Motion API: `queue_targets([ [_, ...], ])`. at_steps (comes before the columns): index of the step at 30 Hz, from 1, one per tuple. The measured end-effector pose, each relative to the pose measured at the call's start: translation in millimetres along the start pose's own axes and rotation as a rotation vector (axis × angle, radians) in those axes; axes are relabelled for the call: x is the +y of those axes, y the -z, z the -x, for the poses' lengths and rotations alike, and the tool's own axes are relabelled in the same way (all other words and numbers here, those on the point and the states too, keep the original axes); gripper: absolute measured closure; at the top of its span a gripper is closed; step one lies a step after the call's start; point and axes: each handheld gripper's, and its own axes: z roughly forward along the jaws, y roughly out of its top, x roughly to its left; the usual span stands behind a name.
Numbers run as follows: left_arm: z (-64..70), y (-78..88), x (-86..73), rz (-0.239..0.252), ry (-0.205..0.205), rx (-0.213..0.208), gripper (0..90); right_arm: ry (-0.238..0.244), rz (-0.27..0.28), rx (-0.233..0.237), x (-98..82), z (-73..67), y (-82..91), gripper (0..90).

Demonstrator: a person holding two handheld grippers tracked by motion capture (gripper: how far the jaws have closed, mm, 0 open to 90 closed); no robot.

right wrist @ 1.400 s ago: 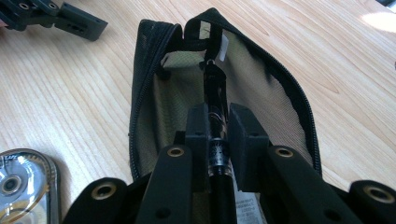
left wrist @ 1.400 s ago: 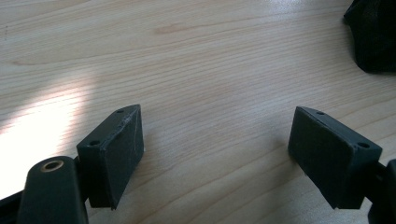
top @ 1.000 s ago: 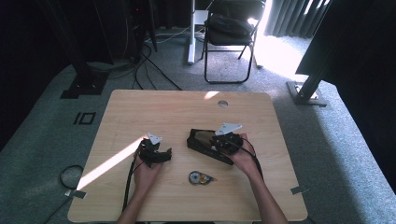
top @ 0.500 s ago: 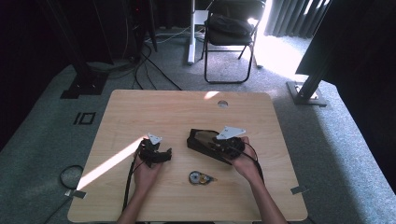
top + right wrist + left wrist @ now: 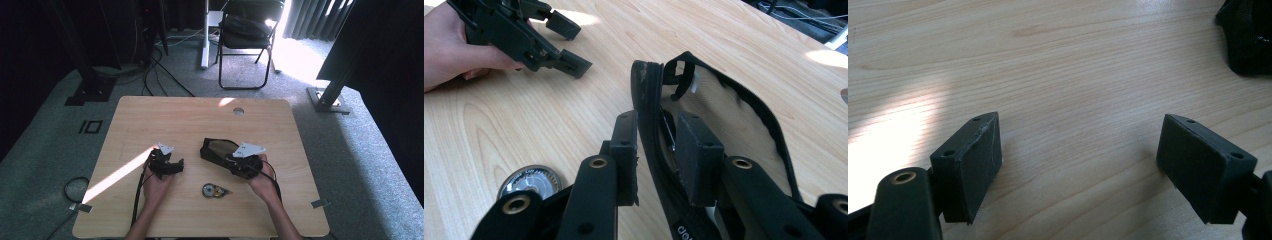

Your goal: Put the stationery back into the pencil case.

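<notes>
A black zip pouch [image 5: 216, 149] with a mesh side lies open on the wooden table [image 5: 200, 115], right of centre. My right gripper [image 5: 229, 161] straddles its near rim. In the right gripper view one pad sits outside the pouch [image 5: 729, 110] and one inside, around the padded rim. The right gripper [image 5: 659, 135] has just been opening its jaws; the rim stands loosely between the pads. My left gripper [image 5: 178, 166] rests left of centre, open, and the left gripper [image 5: 1078, 150] has only bare wood between its pads. The left gripper [image 5: 571, 45] also appears far off, held by a hand.
A small round tape roll [image 5: 212, 190] lies near the front edge between the hands, and the roll [image 5: 529, 181] sits just beside my right jaws. A sunlit stripe [image 5: 117, 175] crosses the table's left. A folding chair [image 5: 245, 35] and cables stand on the floor beyond.
My right hand has drawn back a little toward the person while the pouch stays where it lay. The left hand and gripper have not moved.
</notes>
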Motion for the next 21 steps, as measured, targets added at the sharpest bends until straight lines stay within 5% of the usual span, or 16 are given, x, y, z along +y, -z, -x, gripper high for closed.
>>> queue_targets([
  [21,0.0,0.0,0.0,0.000,0.000,0.000,18.5,-0.006,-0.035,0.039,-23.8,-24.1,-8.7,64.8],
])
